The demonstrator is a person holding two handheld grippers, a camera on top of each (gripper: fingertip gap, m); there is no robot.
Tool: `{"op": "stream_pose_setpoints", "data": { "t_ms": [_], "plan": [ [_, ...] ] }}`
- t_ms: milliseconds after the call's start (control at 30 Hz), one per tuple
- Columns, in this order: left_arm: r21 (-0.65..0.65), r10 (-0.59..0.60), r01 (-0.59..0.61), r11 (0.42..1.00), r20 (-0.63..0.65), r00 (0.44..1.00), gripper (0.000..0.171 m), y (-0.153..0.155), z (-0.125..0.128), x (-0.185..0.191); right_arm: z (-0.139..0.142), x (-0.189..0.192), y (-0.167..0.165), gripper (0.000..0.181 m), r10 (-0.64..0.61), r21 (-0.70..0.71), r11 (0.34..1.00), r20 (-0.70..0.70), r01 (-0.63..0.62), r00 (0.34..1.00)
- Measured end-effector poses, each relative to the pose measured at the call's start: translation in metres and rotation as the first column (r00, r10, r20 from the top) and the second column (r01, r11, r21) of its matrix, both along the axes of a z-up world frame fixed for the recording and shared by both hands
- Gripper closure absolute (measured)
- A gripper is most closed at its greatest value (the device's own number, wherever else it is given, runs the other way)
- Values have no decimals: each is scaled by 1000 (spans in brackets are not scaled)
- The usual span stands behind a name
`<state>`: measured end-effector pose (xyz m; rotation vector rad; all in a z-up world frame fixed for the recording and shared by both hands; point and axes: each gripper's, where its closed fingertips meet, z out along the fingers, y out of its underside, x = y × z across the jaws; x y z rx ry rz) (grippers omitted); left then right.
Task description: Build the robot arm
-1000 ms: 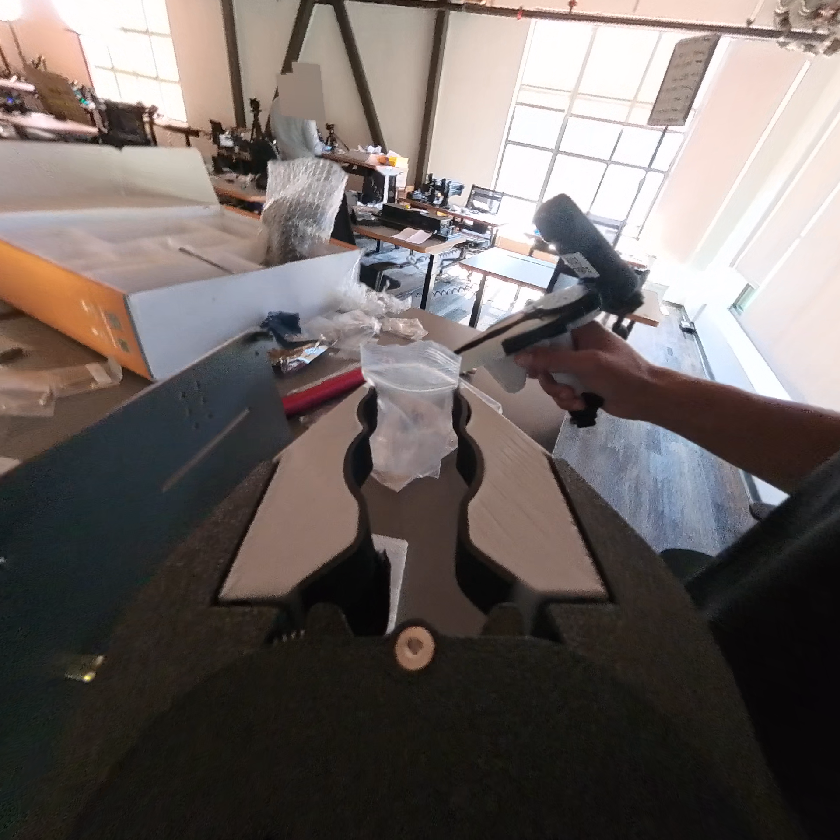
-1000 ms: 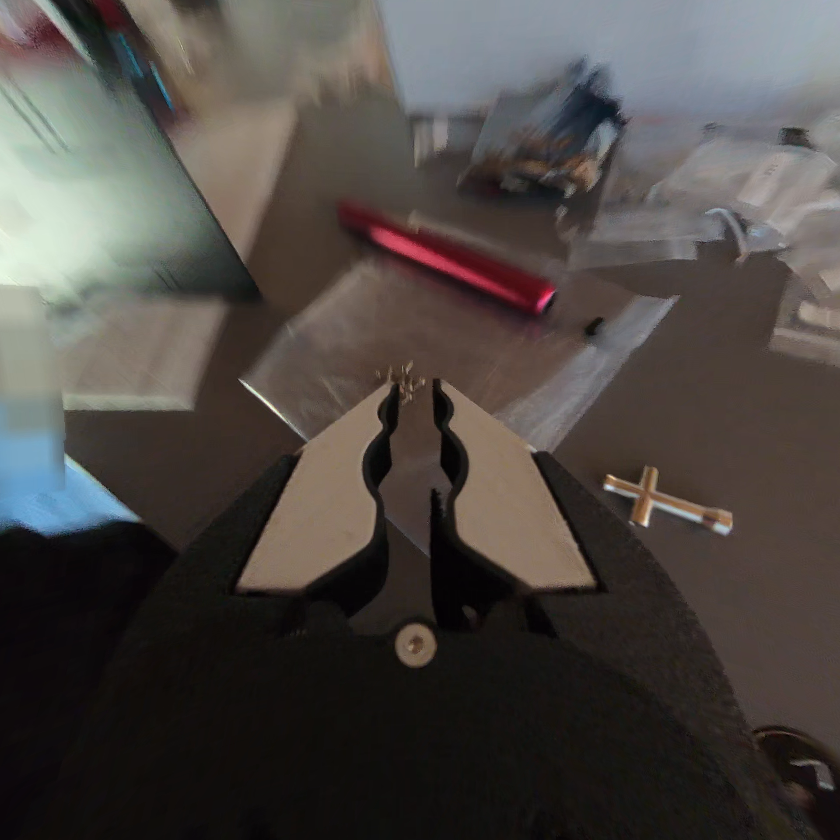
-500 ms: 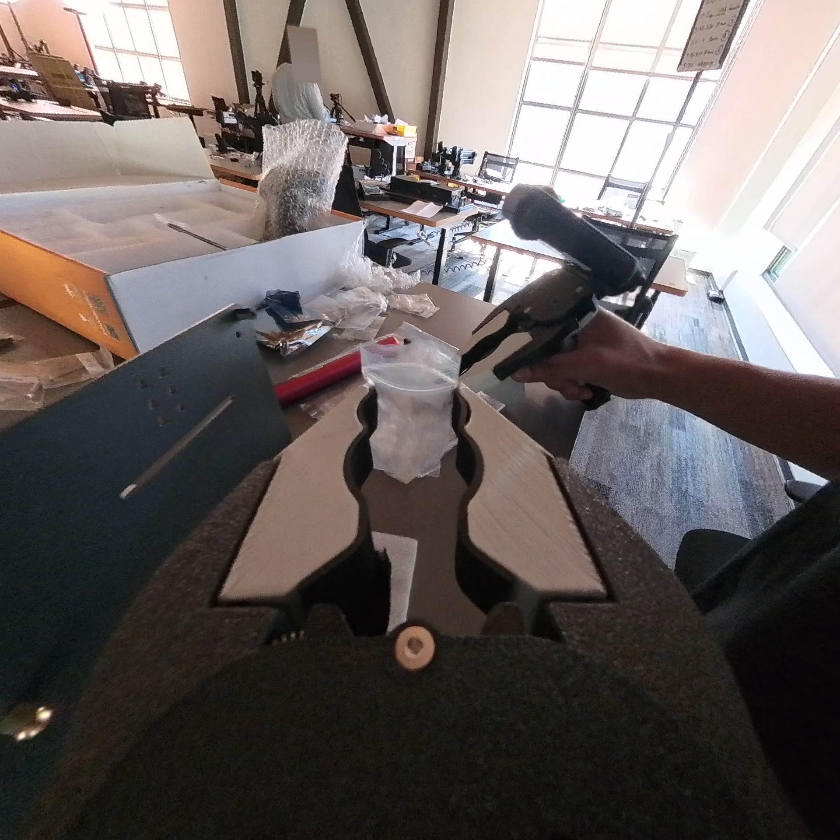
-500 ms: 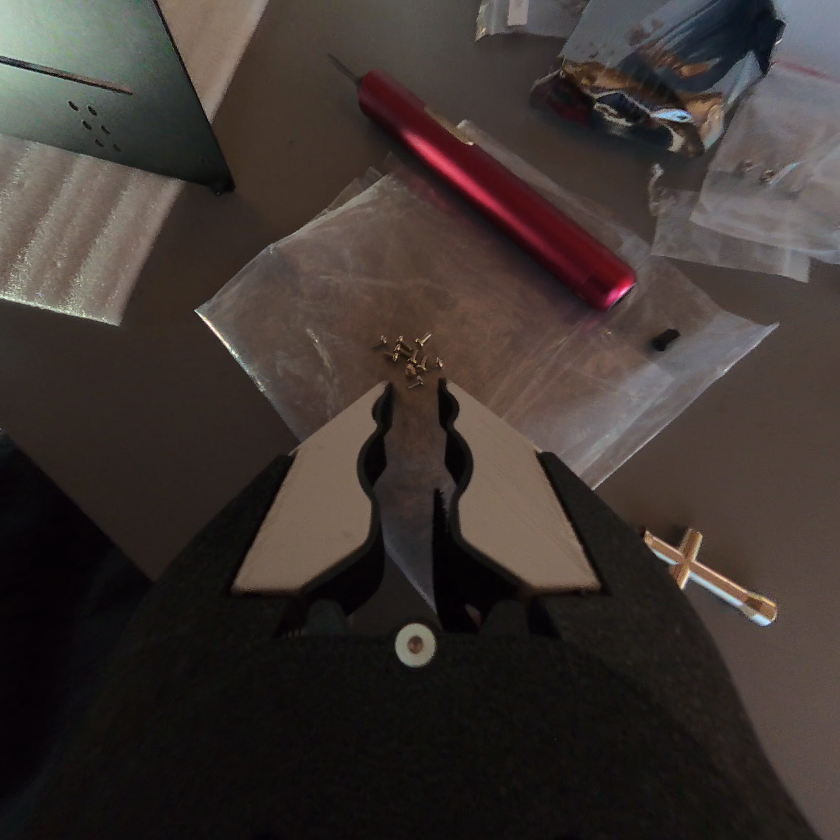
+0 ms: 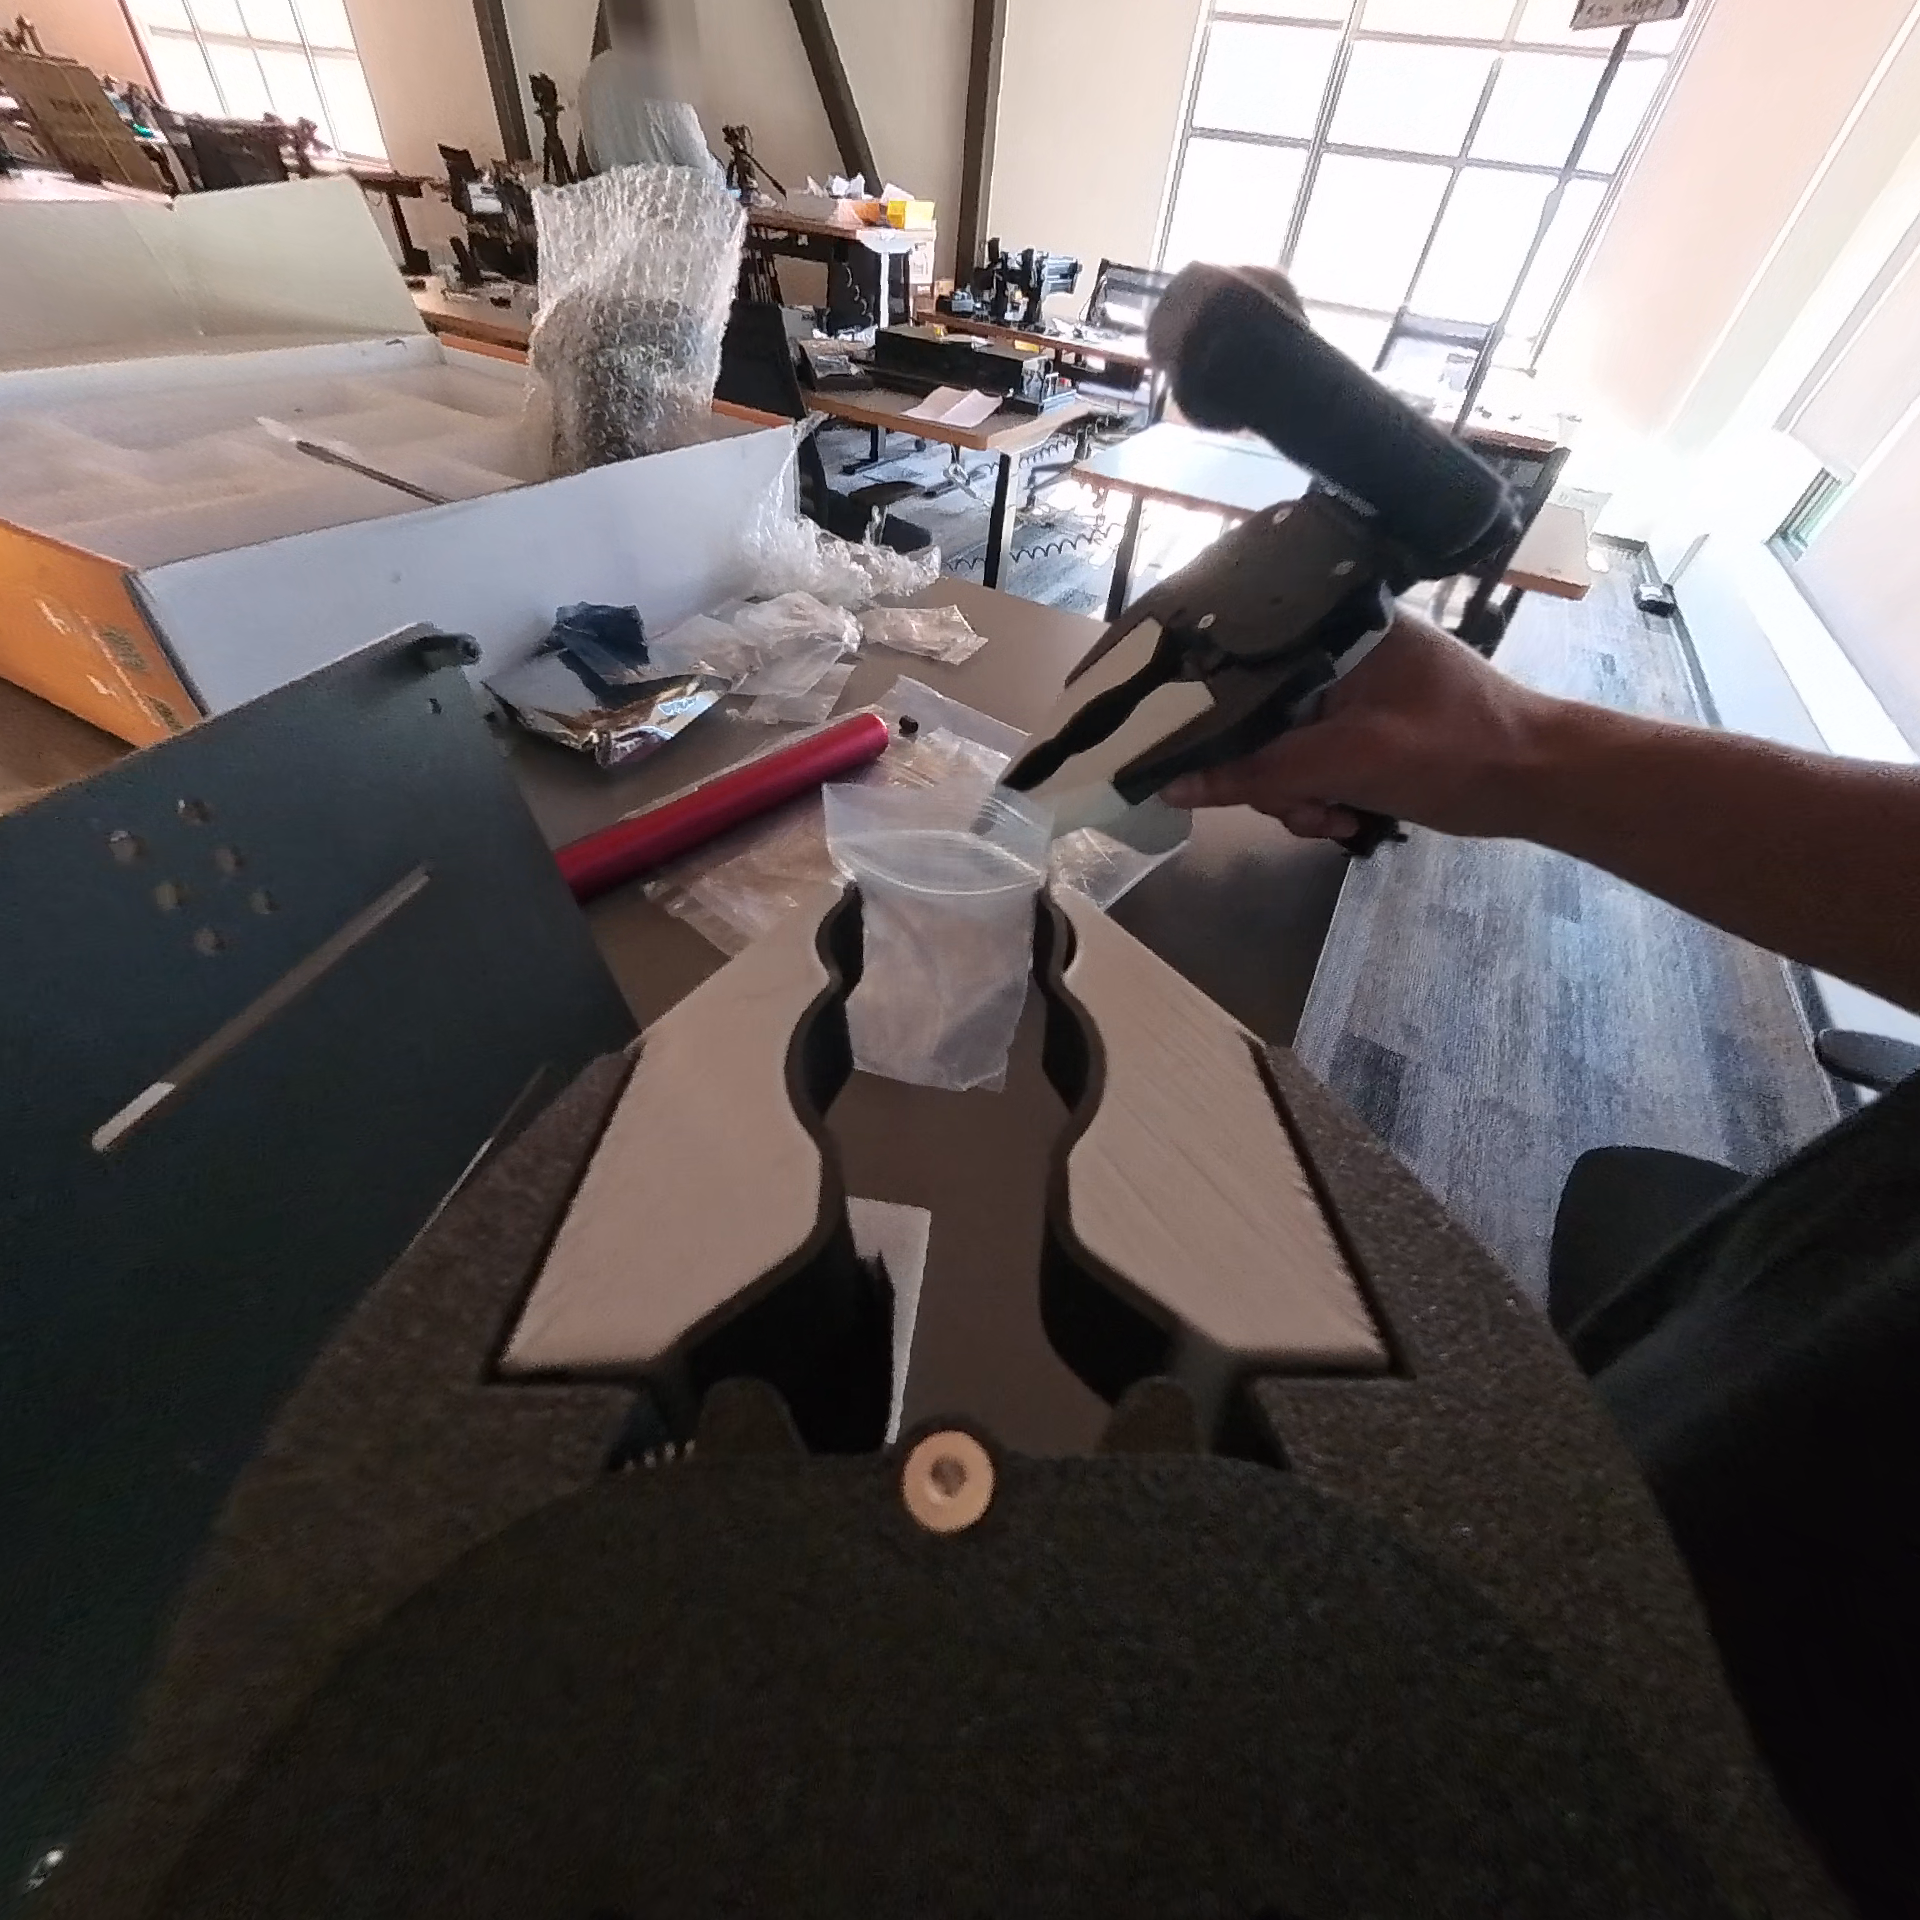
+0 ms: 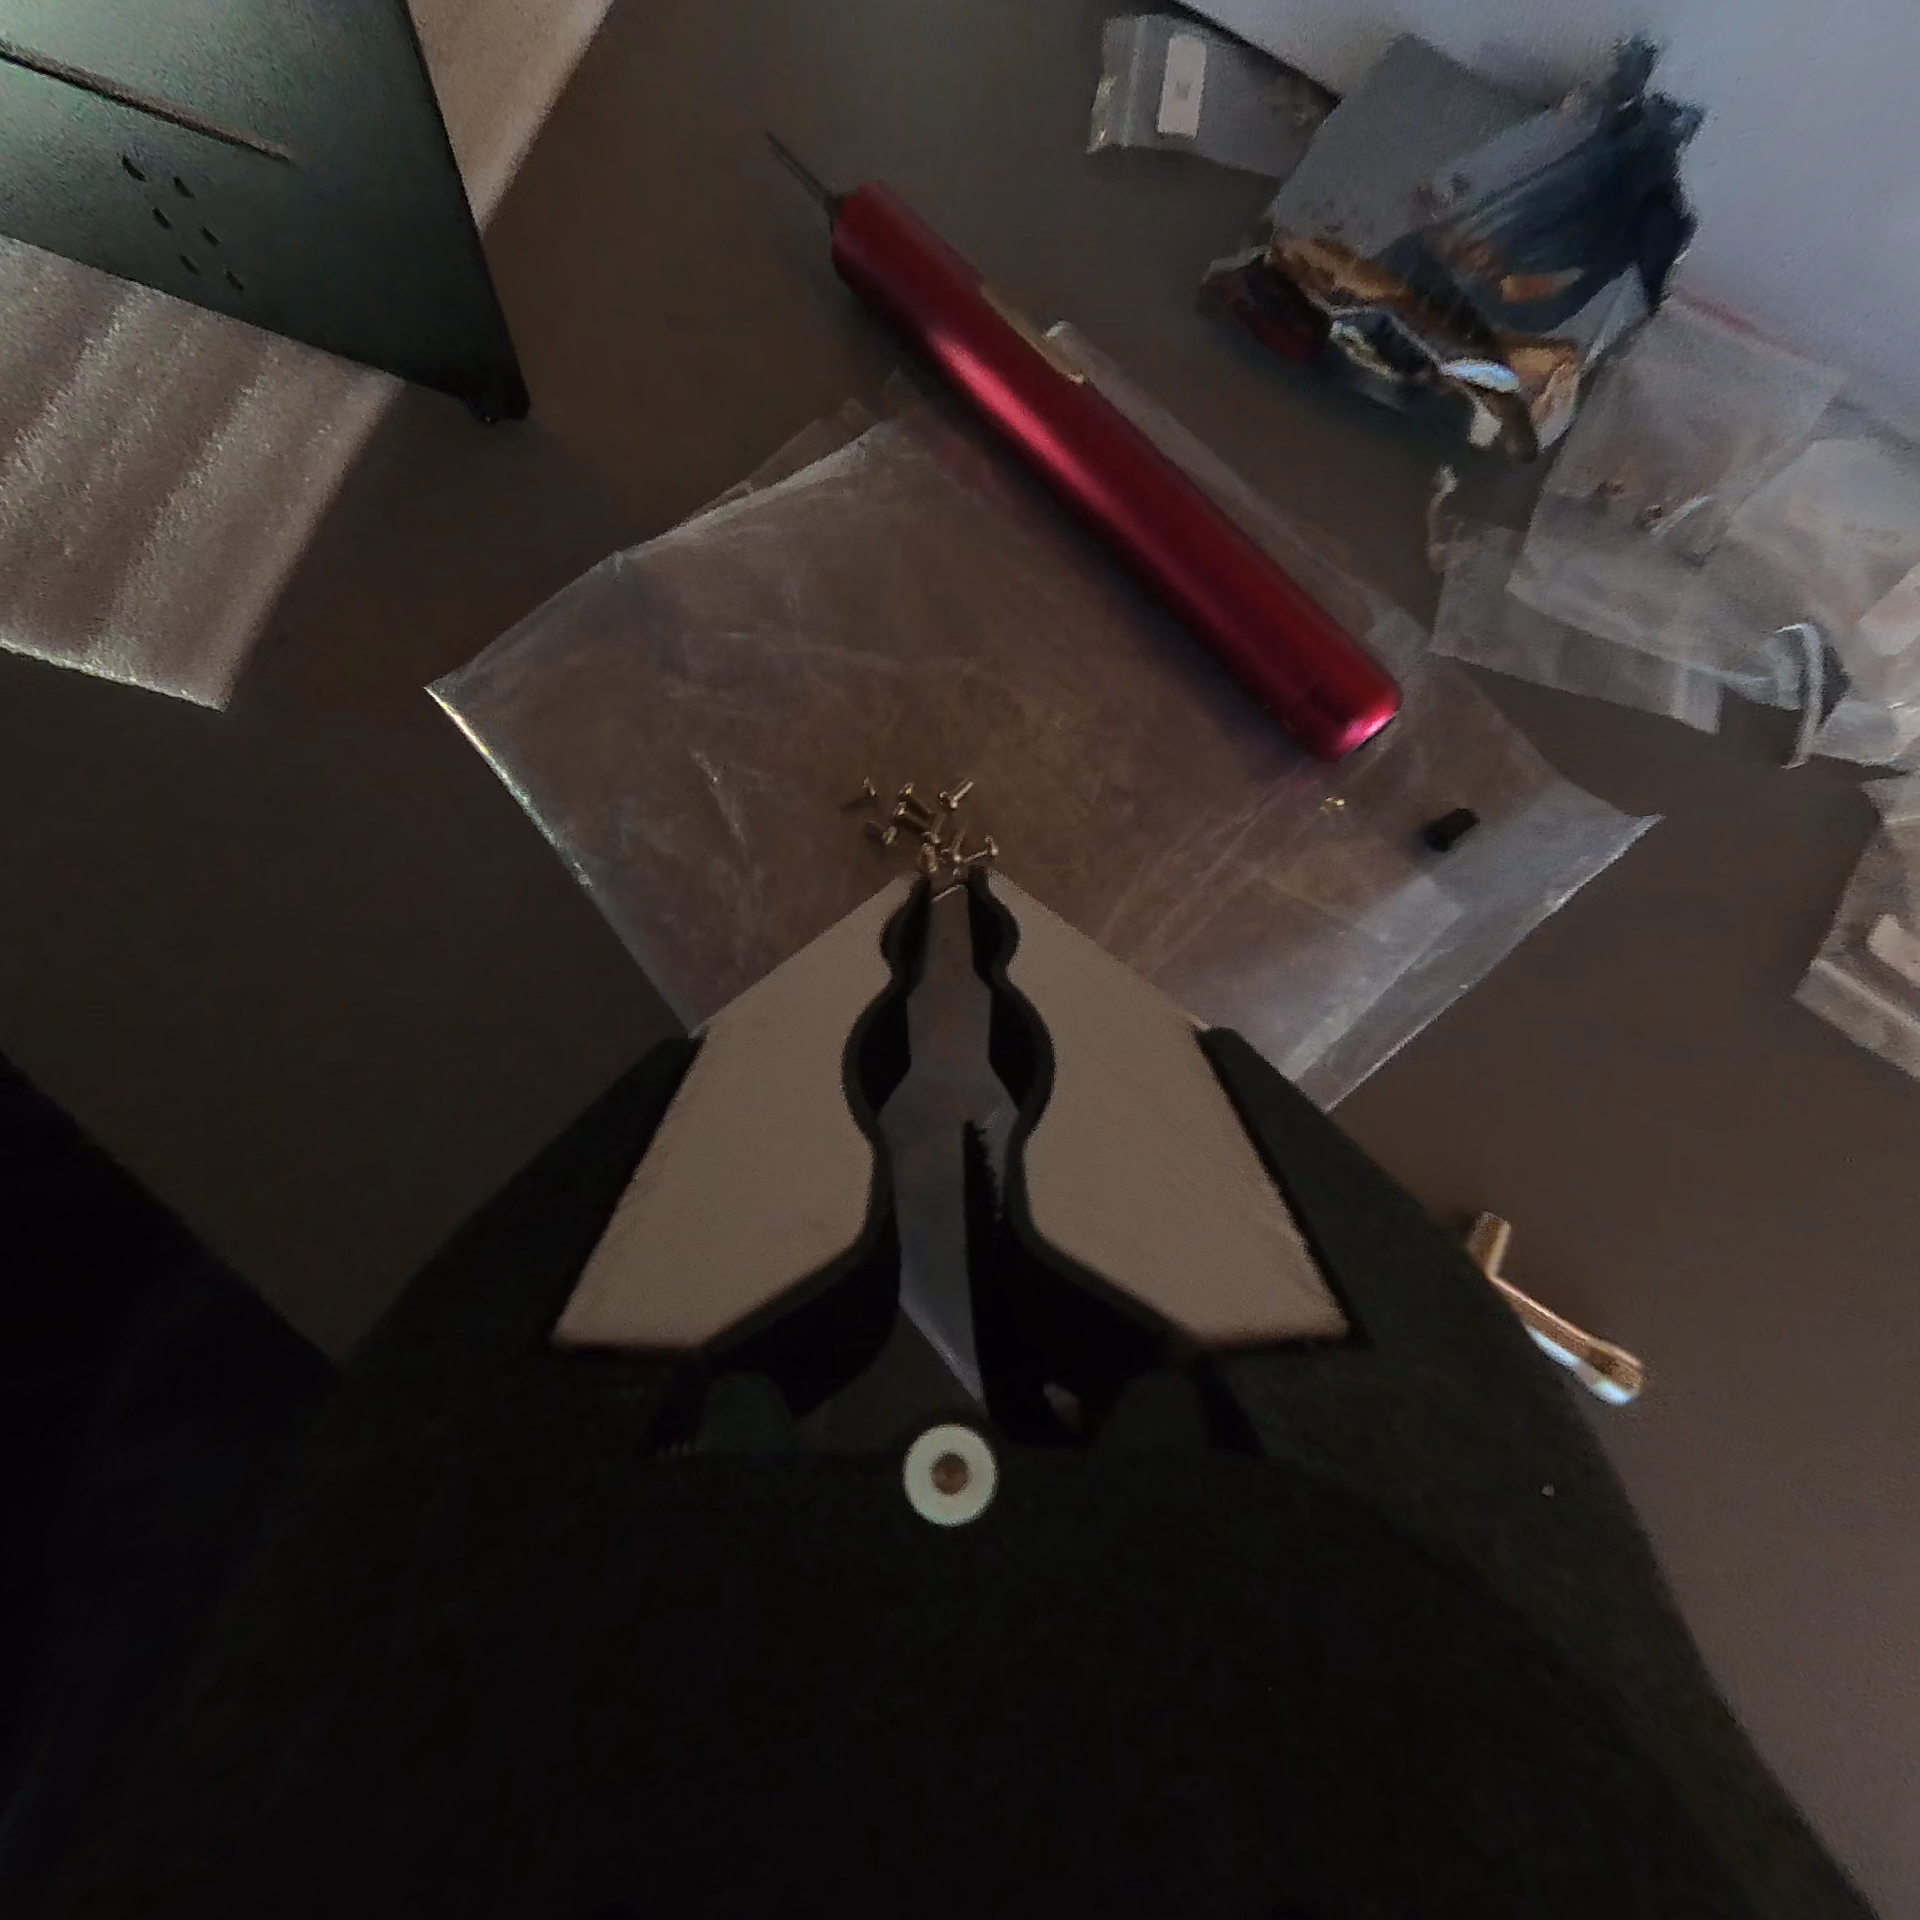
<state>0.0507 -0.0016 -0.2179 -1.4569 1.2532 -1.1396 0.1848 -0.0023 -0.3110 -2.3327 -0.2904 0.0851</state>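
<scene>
table point(image 6: 312, 883) | right claw point(image 6: 943, 885) tips hide screws point(image 6: 920, 816), grip unclear

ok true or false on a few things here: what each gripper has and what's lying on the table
1. The left gripper is shut on a small clear plastic bag. True.
2. The red cylindrical tool stands upright on the table. False: it lies flat, its far end resting on a clear plastic sheet.
3. The right gripper has its tips close together, right at a cluster of small screws. True.
4. The screws sit inside the white box. False: they lie loose on the clear sheet.
5. A dark metal panel with small holes is beside the left gripper. True.
</scene>
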Motion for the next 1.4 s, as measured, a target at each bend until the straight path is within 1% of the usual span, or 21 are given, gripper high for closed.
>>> {"op": "stream_pose_setpoints", "data": {
  "t_ms": [67,133,200,300,367,433,467,567,700,933,1000,1067,1100,1167,1200,1233,1300,1400],
  "plan": [
    [5,4,-4,1000,-12,1000,140,1,-4,1,9,-3,0,175,6,17,1000,-13,-6,1000],
    [23,10,-9,1000,-38,999,140,4,-11,3,27,-16,2,175,43,57,998,-49,-40,998],
    [50,27,-23,998,-71,997,140,8,-17,6,54,-40,7,175,113,120,987,-87,-102,990],
    [66,51,-45,997,-93,994,140,14,-22,9,92,-87,13,175,250,201,955,-165,-216,954],
    [68,50,-43,997,-112,992,140,14,-25,11,108,-113,16,175,332,220,931,-182,-290,926],
    [75,49,-41,996,-115,992,140,14,-25,12,118,-134,17,175,402,229,905,-176,-360,899],
    [80,49,-40,996,-114,992,140,13,-25,12,118,-142,18,175,428,216,895,-167,-391,888],
    [92,52,-43,995,-97,994,140,13,-21,11,110,-149,21,175,455,172,884,-110,-434,884],
    [95,61,-53,994,-83,995,140,16,-17,10,108,-147,25,175,455,159,884,-76,-440,887],
    [112,60,-51,992,-75,995,141,18,-12,10,110,-145,24,171,455,154,885,-90,-439,886],
    [111,63,-54,992,-78,995,141,19,-12,9,118,-131,20,171,428,178,896,-96,-408,898],
    [105,71,-62,992,-78,994,141,21,-11,7,115,-90,15,170,326,172,935,-80,-309,942],
    [96,75,-68,993,-74,994,141,22,-10,5,104,-63,11,170,258,134,960,-62,-248,964],
    [68,80,-75,995,-64,995,141,22,-7,2,62,-18,0,167,141,24,990,-26,-140,990],
    [53,80,-77,996,-59,995,141,22,-6,2,41,-10,-5,164,118,-27,993,-33,-119,992],
    [41,79,-77,996,-57,995,141,22,-6,1,27,-7,-6,164,100,-43,994,-34,-101,994],
    [31,75,-73,997,-60,995,141,20,-6,2,18,-7,0,166,69,-3,998,-29,-69,997],
    [40,72,-69,997,-70,995,141,19,-7,3,6,-5,4,166,56,-20,998,-28,-56,998]
  ]
}}
